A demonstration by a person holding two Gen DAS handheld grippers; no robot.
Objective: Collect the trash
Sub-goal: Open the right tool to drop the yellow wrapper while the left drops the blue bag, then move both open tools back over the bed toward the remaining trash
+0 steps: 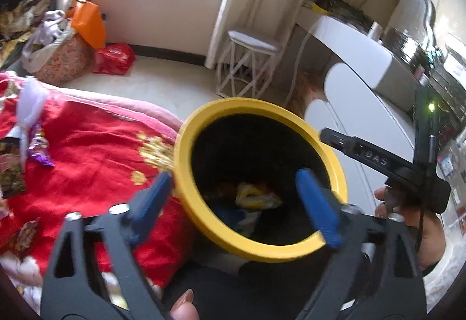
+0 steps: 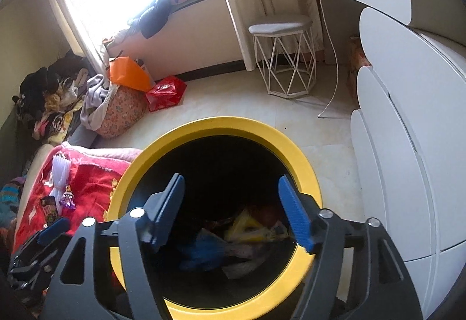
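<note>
Hovering both grippers, left gripper (image 1: pixel 236 203) and right gripper (image 2: pixel 233 212), jaws apart and empty over the yellow-rimmed bin (image 2: pixel 305 162) holding wrappers (image 2: pixel 250 229); risking leaving bedspread (image 1: pixel 96 142) wrappers or tipping the bin.

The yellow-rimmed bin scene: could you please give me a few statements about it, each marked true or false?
1. The bin already holds wrappers. True: yellow and blue pieces lie at its bottom.
2. The right gripper clamps a wrapper. False: its jaws are apart over the bin's mouth with nothing between them.
3. The left gripper is open. True: its jaws stand wide, one finger inside the rim and one outside it.
4. No trash is left on the red blanket. False: a purple wrapper and other packets lie on it.
5. The white stool lies tipped over. False: it stands upright by the curtain.
</note>
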